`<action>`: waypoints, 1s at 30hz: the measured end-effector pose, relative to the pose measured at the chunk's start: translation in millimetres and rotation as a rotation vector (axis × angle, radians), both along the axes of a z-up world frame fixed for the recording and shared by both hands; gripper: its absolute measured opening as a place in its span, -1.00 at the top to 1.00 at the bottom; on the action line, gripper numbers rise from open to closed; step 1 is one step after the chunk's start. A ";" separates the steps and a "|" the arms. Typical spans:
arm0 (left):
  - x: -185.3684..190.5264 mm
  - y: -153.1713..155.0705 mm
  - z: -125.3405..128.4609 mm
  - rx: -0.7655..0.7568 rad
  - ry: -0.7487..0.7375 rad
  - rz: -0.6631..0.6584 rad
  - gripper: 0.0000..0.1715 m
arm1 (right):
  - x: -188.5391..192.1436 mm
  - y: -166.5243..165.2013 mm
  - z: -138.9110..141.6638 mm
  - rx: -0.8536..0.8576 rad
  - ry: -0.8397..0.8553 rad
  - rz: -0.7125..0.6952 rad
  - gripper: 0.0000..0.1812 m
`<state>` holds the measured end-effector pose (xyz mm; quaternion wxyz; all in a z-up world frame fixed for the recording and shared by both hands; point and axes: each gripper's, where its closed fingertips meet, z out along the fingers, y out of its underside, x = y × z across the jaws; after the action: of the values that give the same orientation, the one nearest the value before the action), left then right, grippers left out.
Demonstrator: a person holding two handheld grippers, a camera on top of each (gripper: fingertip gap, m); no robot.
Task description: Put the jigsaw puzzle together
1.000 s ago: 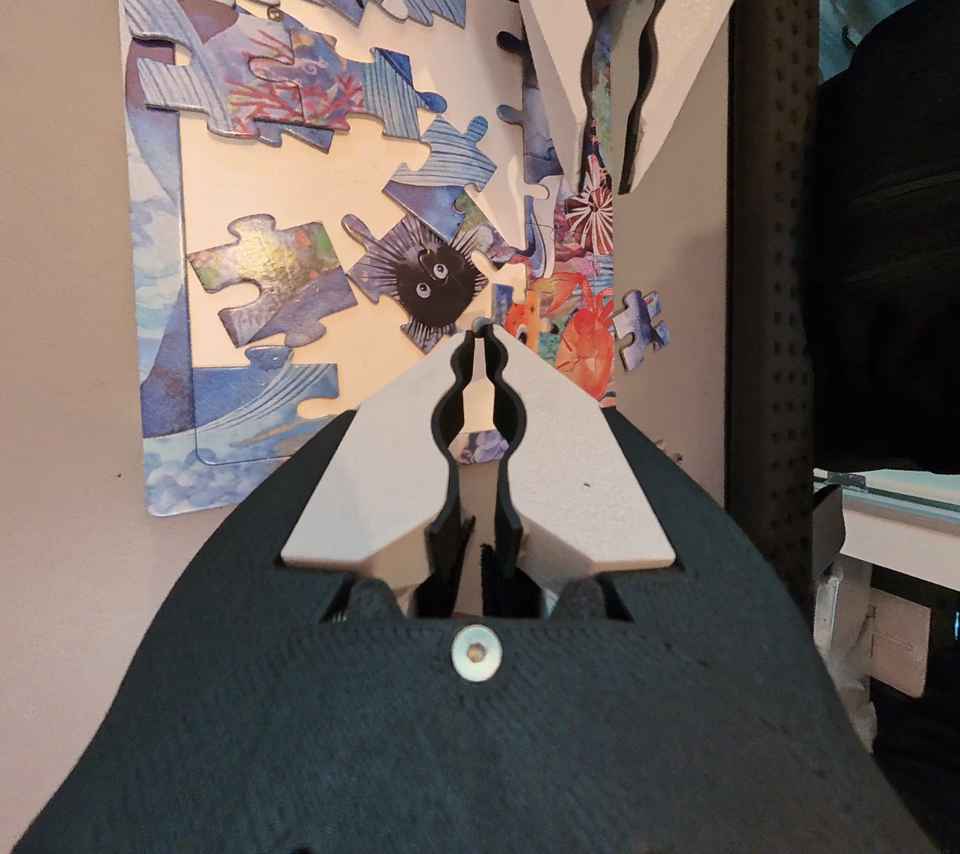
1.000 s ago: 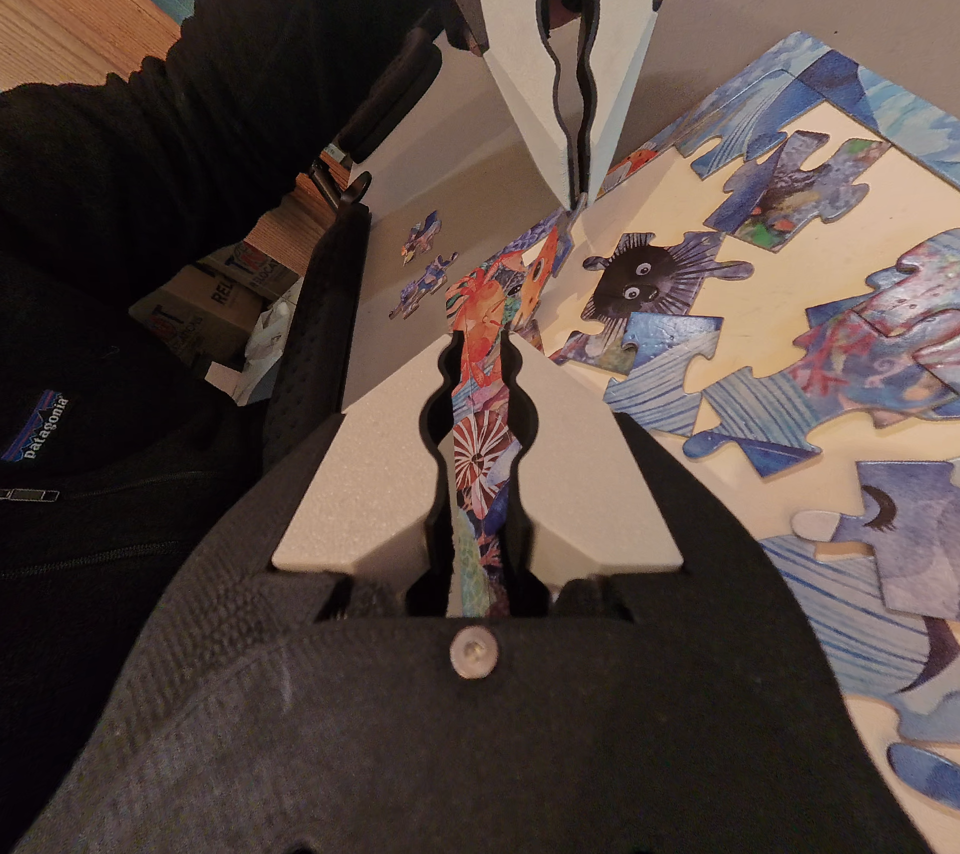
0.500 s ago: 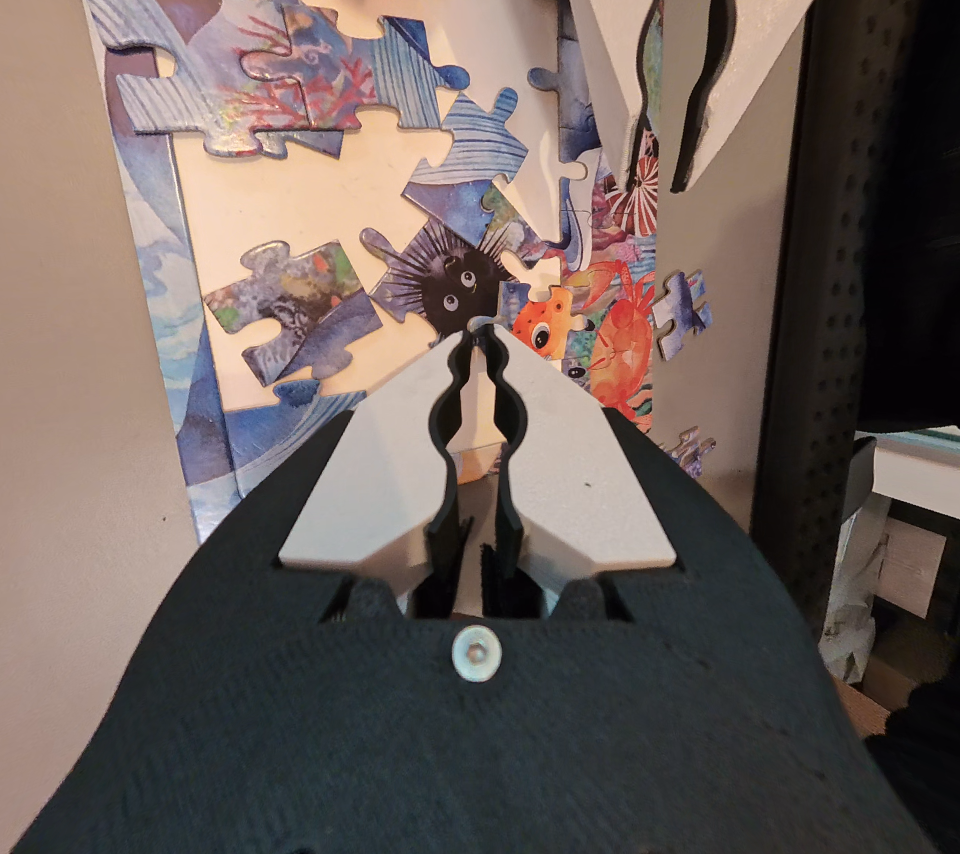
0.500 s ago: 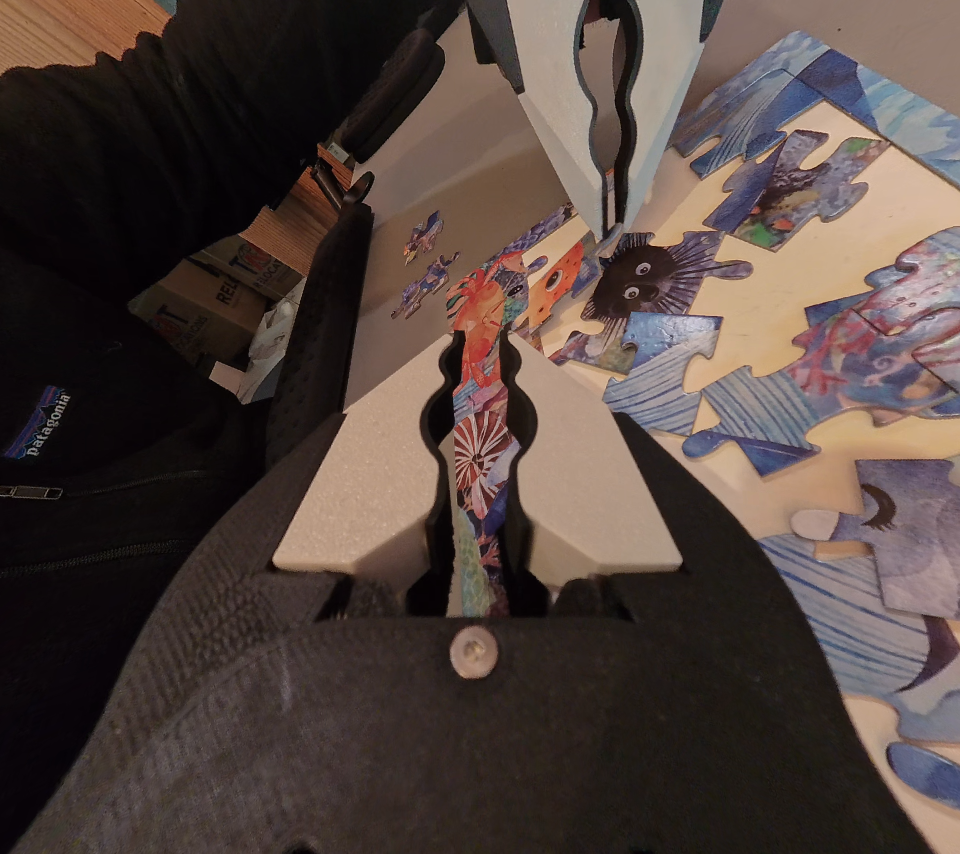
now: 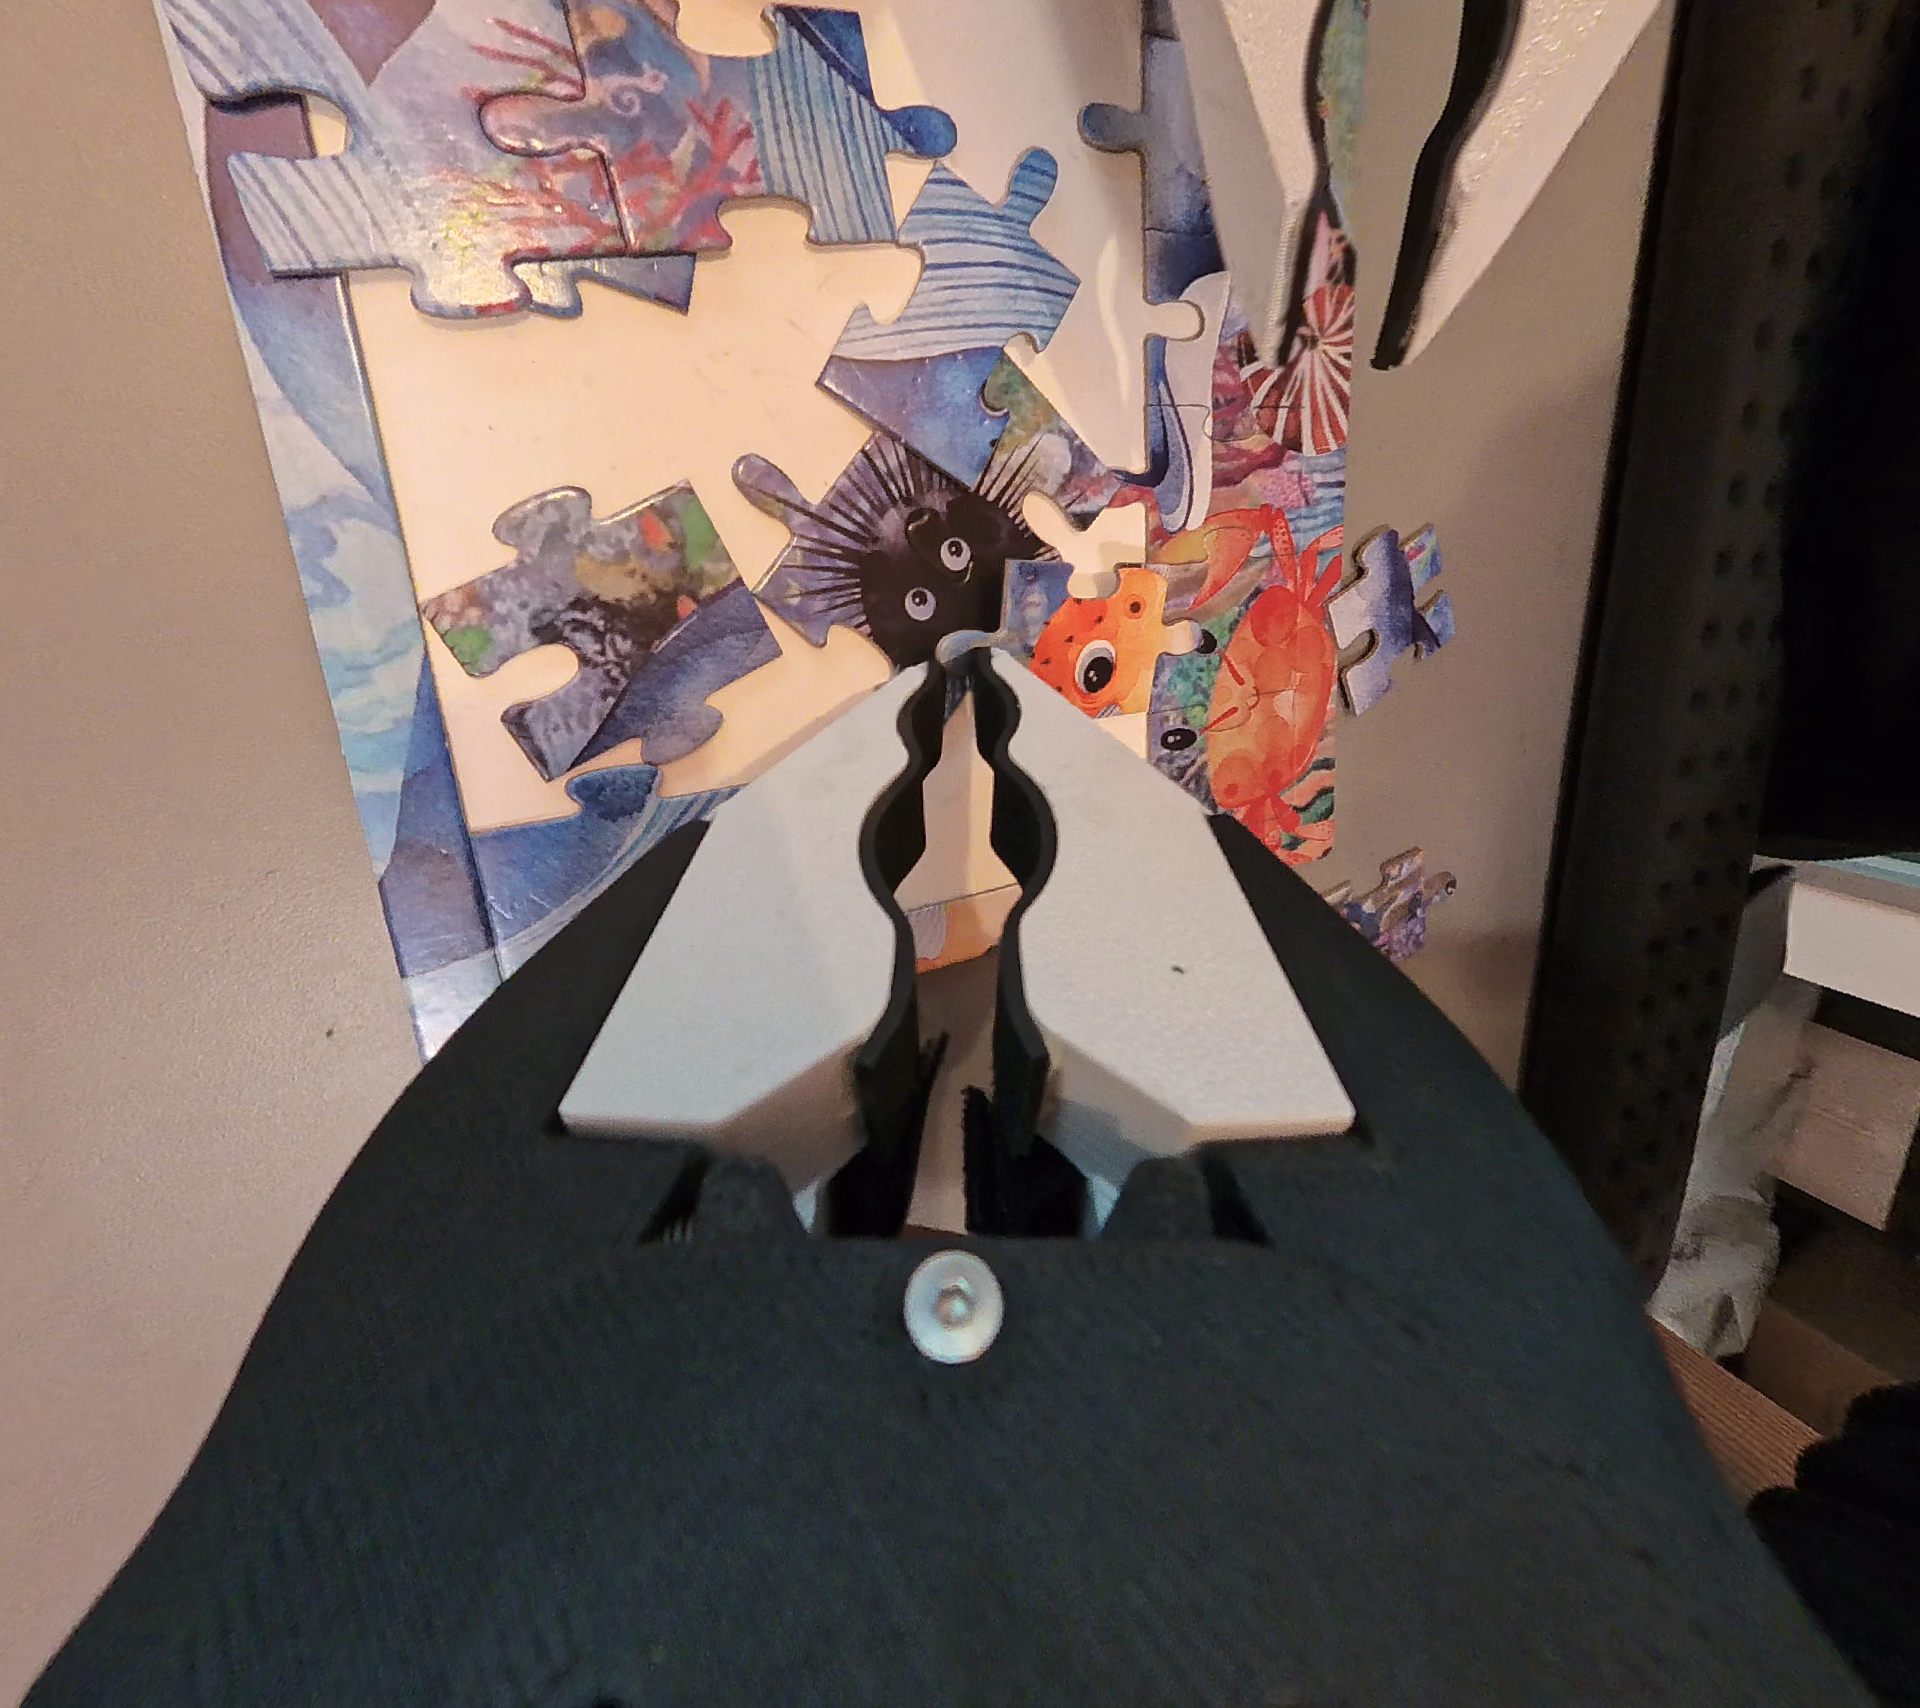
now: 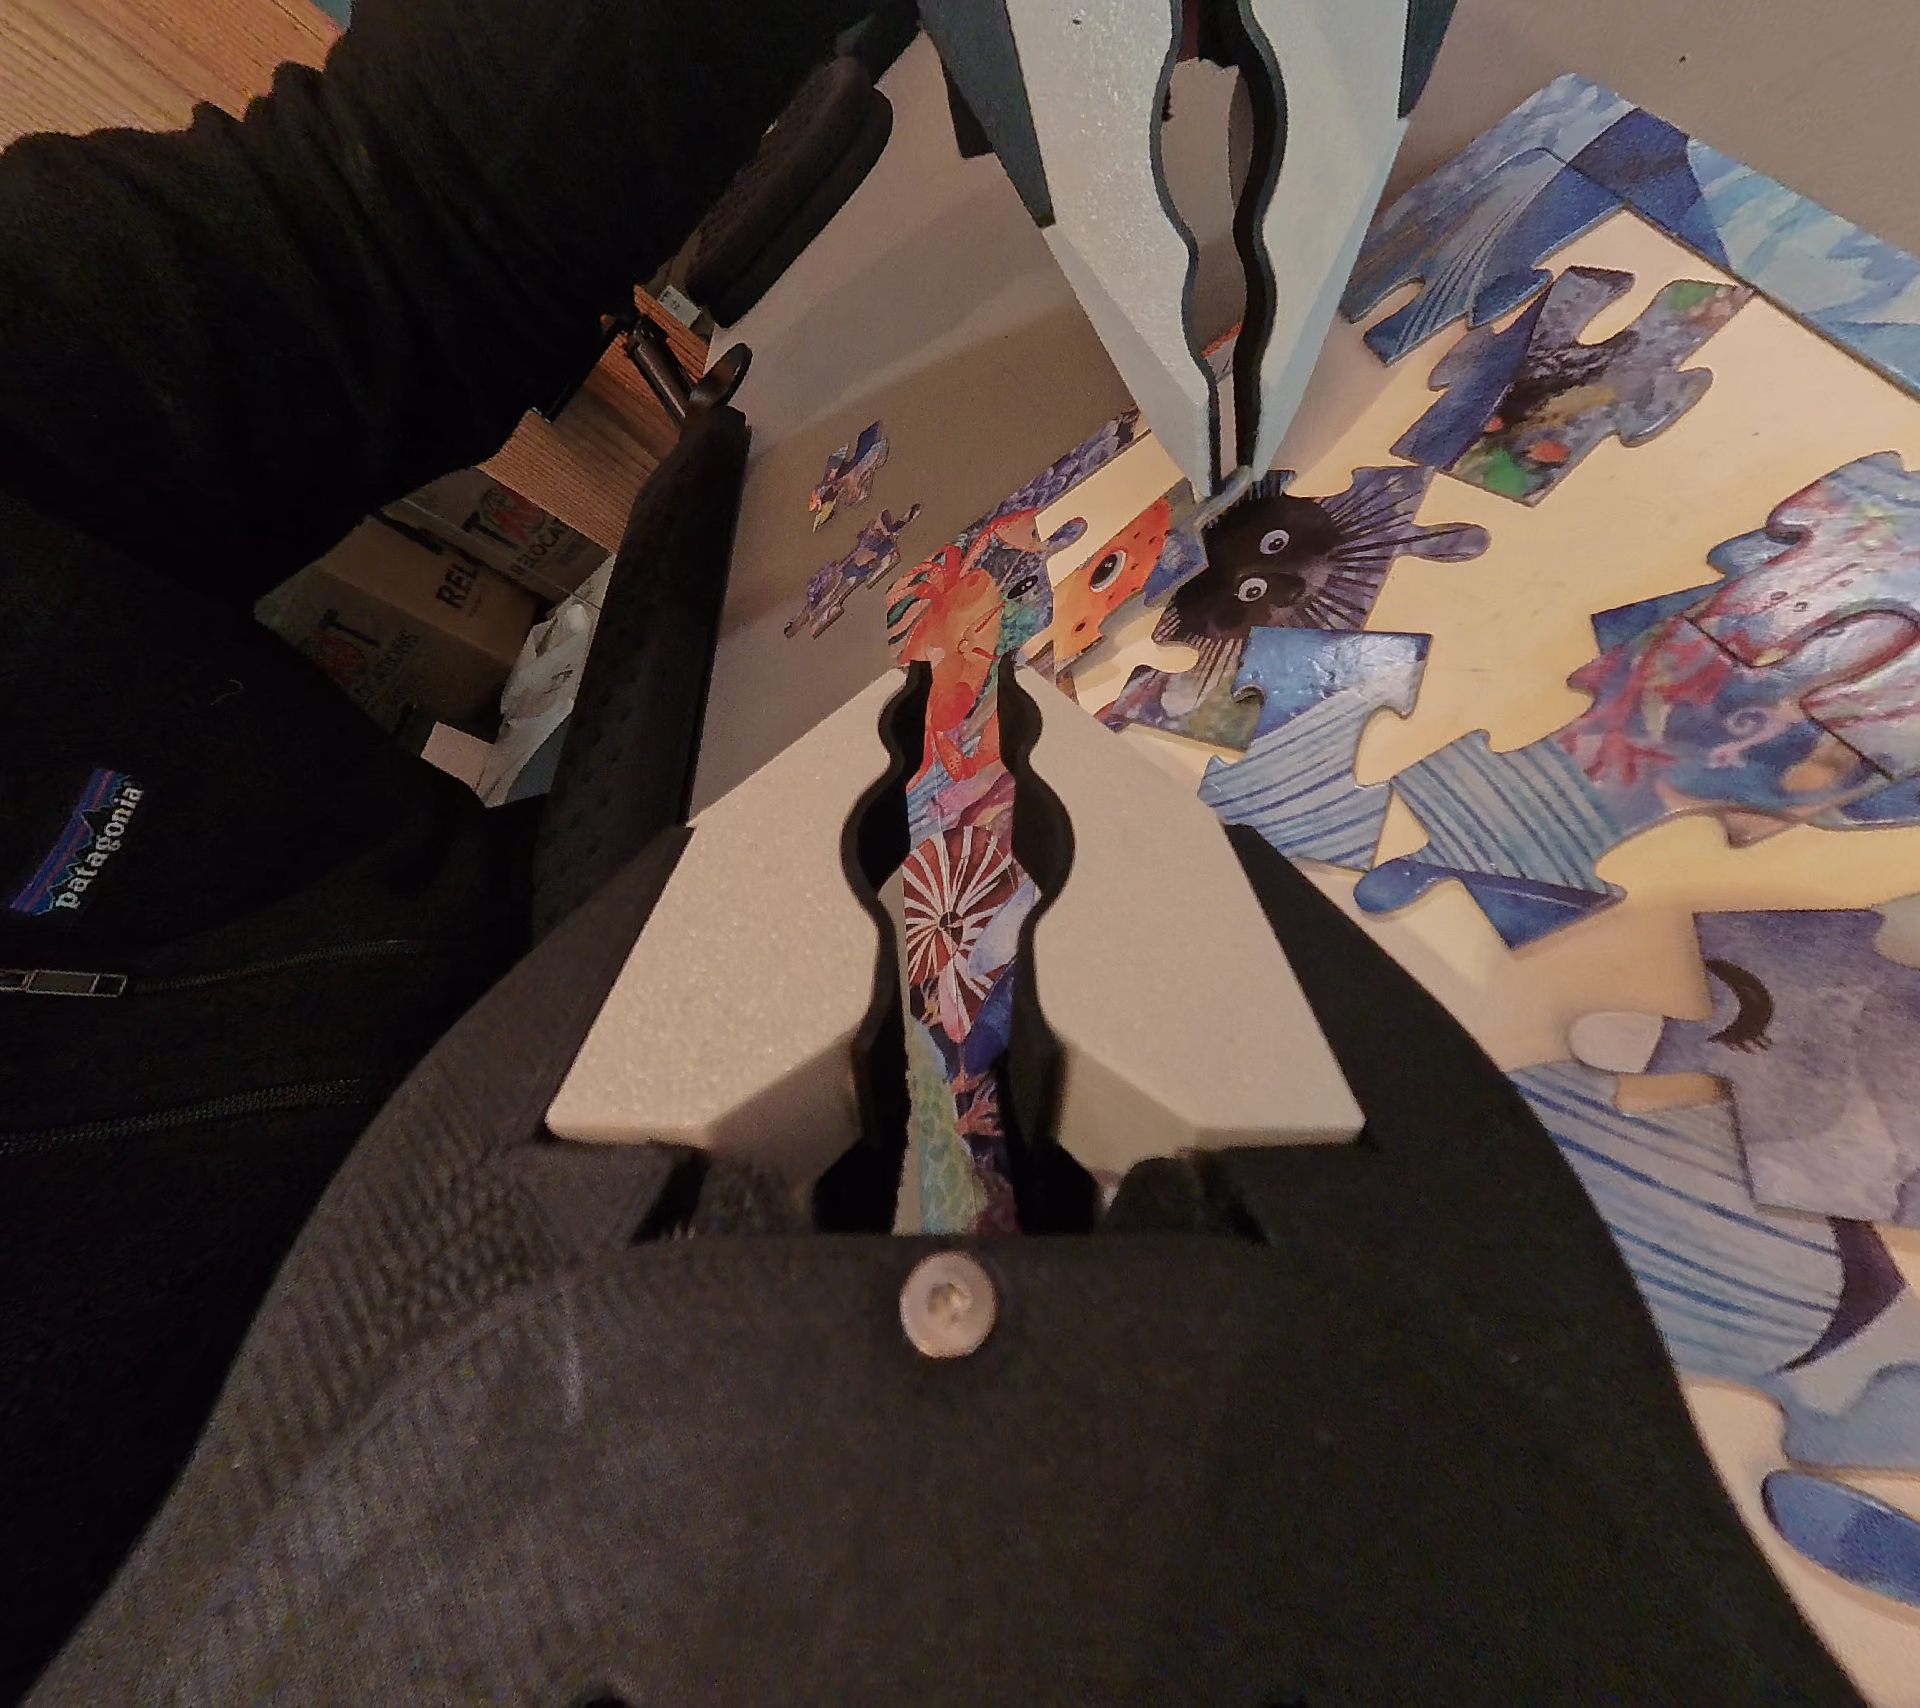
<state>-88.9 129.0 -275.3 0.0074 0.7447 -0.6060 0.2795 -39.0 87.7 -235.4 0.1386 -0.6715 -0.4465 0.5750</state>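
Near the right edge of the cream cardboard puzzle tray [image 5: 623, 401], the left gripper [image 5: 961, 650] is clenched on a small grey tab of the jigsaw piece printed with a black spiky sea urchin [image 5: 914, 578]. A second ago its tips stood over the neighbouring orange fish piece [image 5: 1091, 650]; they have since shifted across to the urchin's edge and nipped the tab. The right wrist view shows that tab slightly raised off the tray between the fingers. The urchin piece itself has hardly moved. It lies flat on the bare tray, just beside the fish piece and not yet locked into it.

The right gripper [image 6: 961, 682] is released and carries nothing. Its jaws are parted over the assembled strip with the red crab [image 6: 956, 619], and whether they touch the strip cannot be told.

The new grip suggests the urchin piece is the next to be fitted, probably beside the fish. Many blue striped pieces [image 5: 966, 276] lie loose on the tray, and a few small pieces [image 5: 1387, 619] sit on the beige table [image 5: 156, 723] outside it, so much of the puzzle remains.
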 end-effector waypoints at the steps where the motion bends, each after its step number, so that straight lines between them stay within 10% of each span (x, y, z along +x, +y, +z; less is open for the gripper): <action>1: 1.0 -0.5 3.4 0.007 -0.016 0.003 0.97 | 0.1 0.3 0.2 -0.001 0.002 -0.001 0.87; 10: 0.0 -8.7 39.7 0.093 -0.161 0.062 1.00 | 0.1 2.1 0.9 -0.001 0.005 -0.013 0.85; 30: 4.1 -0.5 33.1 0.028 -0.121 0.052 1.00 | 1.0 1.2 1.1 -0.003 0.004 -0.004 0.86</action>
<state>-84.8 128.5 -242.2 -0.0469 0.7419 -0.5896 0.3157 -38.0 88.9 -234.3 0.1397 -0.6714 -0.4439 0.5768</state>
